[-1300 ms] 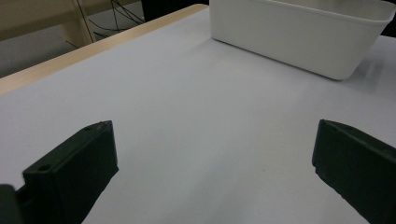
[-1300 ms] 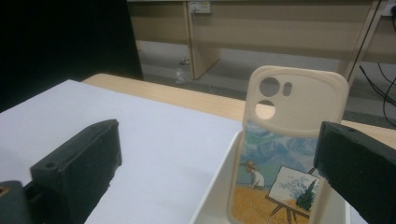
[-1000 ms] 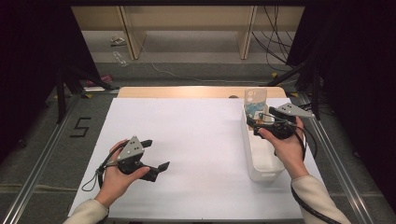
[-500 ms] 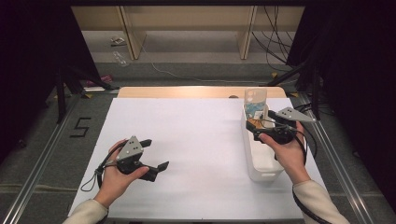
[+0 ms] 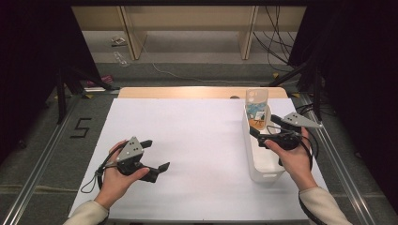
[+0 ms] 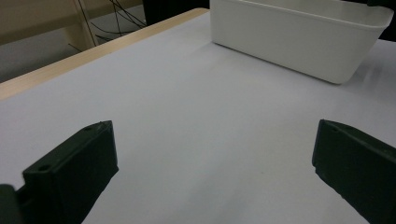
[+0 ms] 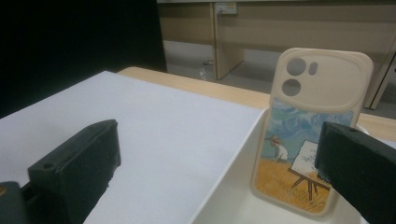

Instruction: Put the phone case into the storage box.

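Note:
A cream phone case [image 5: 257, 104] with a painted picture stands upright against the far end of a white bin [image 5: 263, 161] at the table's right. My right gripper [image 5: 263, 124] hovers over the bin just short of the case, open and holding nothing. In the right gripper view the phone case [image 7: 317, 126] stands between and beyond the wide-apart jaws of that gripper [image 7: 217, 140]. My left gripper [image 5: 156, 154] rests low over the white table at the near left, open and empty. The left gripper view shows its gripper [image 6: 212, 140] facing the bin [image 6: 299, 37] across bare table.
The white sheet [image 5: 197, 140] covers the table, and a wooden edge [image 5: 187, 92] runs along the far side. Metal rails flank the table. Shelving legs and cables stand on the floor beyond.
My right gripper has drawn back along the bin toward the person, away from the phone case, which stays upright. The left gripper has not moved.

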Demonstrator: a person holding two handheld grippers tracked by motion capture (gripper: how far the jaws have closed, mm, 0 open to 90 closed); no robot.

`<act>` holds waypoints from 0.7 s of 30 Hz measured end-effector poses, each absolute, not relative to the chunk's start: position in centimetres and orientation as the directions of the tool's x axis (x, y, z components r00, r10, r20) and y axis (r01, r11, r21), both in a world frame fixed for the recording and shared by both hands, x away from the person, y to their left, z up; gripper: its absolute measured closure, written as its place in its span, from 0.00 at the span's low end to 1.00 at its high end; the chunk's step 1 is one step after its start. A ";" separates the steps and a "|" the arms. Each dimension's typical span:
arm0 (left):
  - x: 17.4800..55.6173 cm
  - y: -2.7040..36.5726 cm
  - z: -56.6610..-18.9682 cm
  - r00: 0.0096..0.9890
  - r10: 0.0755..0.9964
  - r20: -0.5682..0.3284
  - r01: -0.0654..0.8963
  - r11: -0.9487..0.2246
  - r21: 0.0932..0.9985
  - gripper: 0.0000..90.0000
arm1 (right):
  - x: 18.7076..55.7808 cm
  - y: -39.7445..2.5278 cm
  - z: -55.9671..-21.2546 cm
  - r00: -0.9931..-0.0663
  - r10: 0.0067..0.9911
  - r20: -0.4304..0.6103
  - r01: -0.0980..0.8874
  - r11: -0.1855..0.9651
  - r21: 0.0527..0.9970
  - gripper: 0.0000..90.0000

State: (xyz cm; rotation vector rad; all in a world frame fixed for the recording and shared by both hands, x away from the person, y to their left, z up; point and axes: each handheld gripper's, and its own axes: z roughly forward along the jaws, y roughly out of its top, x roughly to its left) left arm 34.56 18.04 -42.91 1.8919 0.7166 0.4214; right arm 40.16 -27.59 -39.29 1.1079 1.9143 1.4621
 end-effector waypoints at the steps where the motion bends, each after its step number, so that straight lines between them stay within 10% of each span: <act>1: 34.5 18.0 -42.9 0.761 0.648 -0.029 0.289 -0.299 0.909 0.00 | 40.0 -27.6 -39.4 -0.557 0.825 0.094 0.307 0.100 0.946 0.01; 21: 34.4 18.0 -42.9 0.761 0.648 -0.032 0.292 -0.298 0.909 0.00 | 38.4 -28.0 -39.3 -0.592 0.801 0.087 0.277 0.101 0.956 0.01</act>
